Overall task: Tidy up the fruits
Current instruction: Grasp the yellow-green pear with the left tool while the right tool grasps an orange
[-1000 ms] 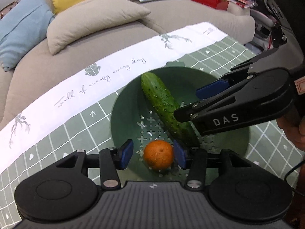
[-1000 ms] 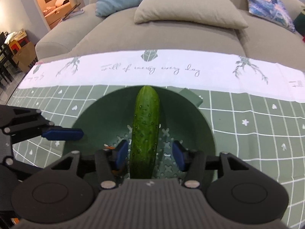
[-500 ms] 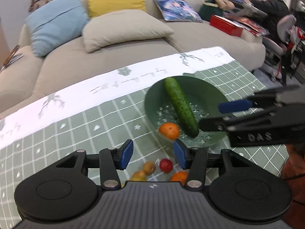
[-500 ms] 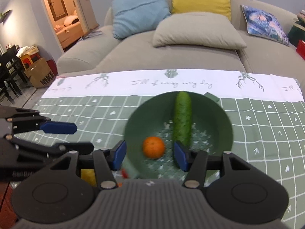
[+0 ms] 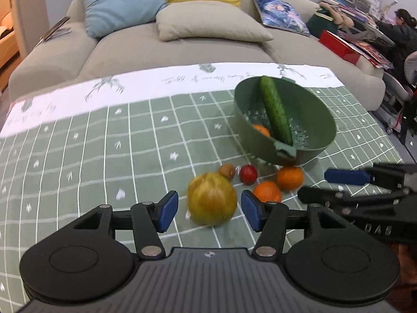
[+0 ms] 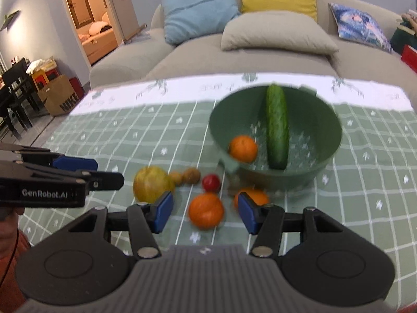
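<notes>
Left gripper (image 5: 209,212) is held low over the green checked tablecloth (image 5: 104,161), jaws spread wide, nothing pinched. A yellow-green round fruit (image 5: 211,198) is seen between the blue pads (image 5: 166,210), apparently apart from both; motion blur makes contact hard to judge. Right gripper (image 6: 206,212) is likewise spread and empty, with an orange (image 6: 206,210) framed between its fingers, resting on the cloth. A second orange (image 6: 254,195) is partly hidden behind the right pad (image 6: 246,212).

Just beyond, loose fruit is scattered on the cloth: a small red fruit (image 6: 211,182), two small brown fruits (image 6: 191,174) beside the yellow-green one. In the left view only one brown fruit is made out.

Each gripper is noted in the other's view: the right one at the lower right of the left view, fingers parted; the left one at the left edge of the right view, beside the yellow-green fruit.

Further back, a green perforated bowl (image 6: 328,130) stands on the cloth, near the loose oranges. A cucumber (image 6: 276,130) is propped inside it, far end on the rim, and a mandarin (image 6: 243,148) lies beside it.

Beyond the bowl, a white printed border of the cloth (image 5: 156,83), then a grey sofa (image 6: 198,60) with blue, yellow, beige and patterned cushions. A doorway (image 6: 88,18) is seen at far left, a seated person (image 5: 402,34) at far right.
</notes>
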Demonstrator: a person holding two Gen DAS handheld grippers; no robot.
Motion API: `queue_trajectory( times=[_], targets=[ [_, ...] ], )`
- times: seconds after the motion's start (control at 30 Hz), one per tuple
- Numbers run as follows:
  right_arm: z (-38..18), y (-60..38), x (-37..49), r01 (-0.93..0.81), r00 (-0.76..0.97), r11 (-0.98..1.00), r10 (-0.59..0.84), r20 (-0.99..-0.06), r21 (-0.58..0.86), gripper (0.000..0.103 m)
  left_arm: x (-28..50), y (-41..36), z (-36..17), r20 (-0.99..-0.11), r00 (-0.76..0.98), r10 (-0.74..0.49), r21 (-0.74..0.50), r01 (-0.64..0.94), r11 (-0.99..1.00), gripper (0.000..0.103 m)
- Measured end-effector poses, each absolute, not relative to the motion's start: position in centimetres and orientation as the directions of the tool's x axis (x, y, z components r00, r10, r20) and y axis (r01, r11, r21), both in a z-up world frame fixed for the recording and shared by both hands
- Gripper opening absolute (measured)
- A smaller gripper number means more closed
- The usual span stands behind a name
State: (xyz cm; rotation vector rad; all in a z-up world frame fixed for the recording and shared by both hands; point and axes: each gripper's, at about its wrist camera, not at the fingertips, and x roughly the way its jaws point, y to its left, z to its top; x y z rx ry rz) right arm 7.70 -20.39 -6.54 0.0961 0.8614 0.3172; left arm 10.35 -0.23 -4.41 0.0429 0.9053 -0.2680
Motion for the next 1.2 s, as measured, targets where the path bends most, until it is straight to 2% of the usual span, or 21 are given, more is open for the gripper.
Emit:
queue_trajectory(
  times=[0.17, 0.23, 0.5, 0.8, 1.0, 1.2],
  targets=[
    [-9.2, -19.3, 7.3, -0.239, 0.578, 0.955, 0.285, -0.765, 0.174, 0.052, 9.8, -0.1, -6.2, -0.781, 0.59, -0.203, -0.093, 0.213, 0.973, 0.068],
    [-9.7, -19.2, 7.5, -0.24, 0.571, 0.954, 0.288, -0.769, 0.18, 0.052, 10.0, -0.1, -6.7, -0.78, 0.591, -0.206, -0.104, 0.203, 0.974, 0.072],
    [-10.9, -18.6, 8.8, -0.251, 0.567, 0.949, 0.305, -0.765, 0.192, 0.052, 10.8, -0.1, -8.6, -0.789, 0.575, -0.216, -0.162, 0.144, 0.976, 0.076],
    [-12.4, -18.6, 10.6, -0.242, 0.548, 0.949, 0.307, -0.778, 0.204, 0.051, 13.0, 1.4, -10.3, -0.806, 0.521, -0.279, -0.299, 0.047, 0.953, 0.076],
    [-13.4, -18.3, 11.3, -0.245, 0.527, 0.944, 0.319, -0.787, 0.219, 0.051, 13.9, 1.8, -11.0, -0.801, 0.507, -0.317, -0.353, 0.028, 0.935, 0.082],
    [-14.0, -18.3, 12.0, -0.238, 0.519, 0.944, 0.322, -0.792, 0.228, 0.046, 14.6, 1.4, -11.6, -0.798, 0.493, -0.347, -0.381, 0.034, 0.924, 0.082]
  ],
)
